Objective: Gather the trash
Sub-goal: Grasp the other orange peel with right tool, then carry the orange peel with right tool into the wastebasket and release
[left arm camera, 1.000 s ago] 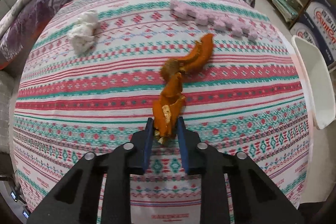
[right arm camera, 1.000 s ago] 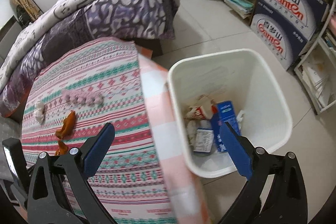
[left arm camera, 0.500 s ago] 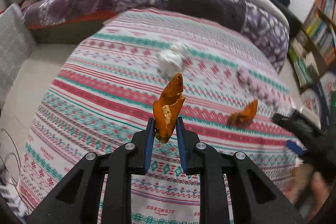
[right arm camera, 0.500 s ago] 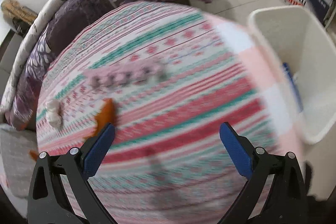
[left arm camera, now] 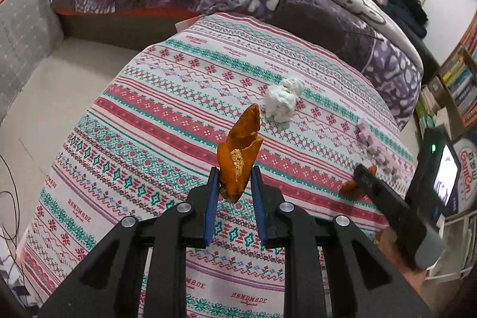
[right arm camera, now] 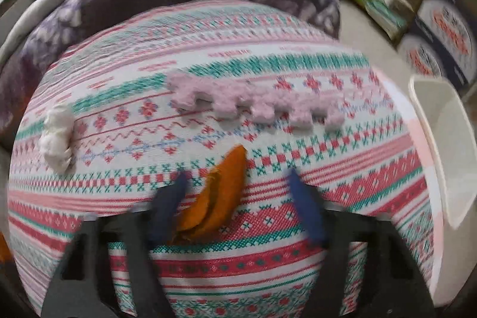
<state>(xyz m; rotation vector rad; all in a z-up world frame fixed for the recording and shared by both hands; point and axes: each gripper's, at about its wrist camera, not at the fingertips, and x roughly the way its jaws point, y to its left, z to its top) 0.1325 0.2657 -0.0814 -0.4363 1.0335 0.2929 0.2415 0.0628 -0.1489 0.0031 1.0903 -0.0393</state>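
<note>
On tablecloth (left arm camera: 167,115): 1 tissue wad (left arm camera: 283,103) | 1 foam strip (right arm camera: 253,103) | left tool (left arm camera: 234,189) pinching peel (left arm camera: 240,157) | right tool (right arm camera: 238,207) spread around second peel (right arm camera: 220,192)

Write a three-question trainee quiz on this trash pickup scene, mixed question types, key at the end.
1. True or false: the left claw is shut on an orange peel piece.
2. Multiple choice: the second peel piece on the tablecloth lies A) inside the white bin, B) between the open right claw fingers, C) on top of the pink foam strip.
3. Fill in: the crumpled white item left on the cloth is a ____.

Key: 1 true; 2 B; 3 tissue.
</note>
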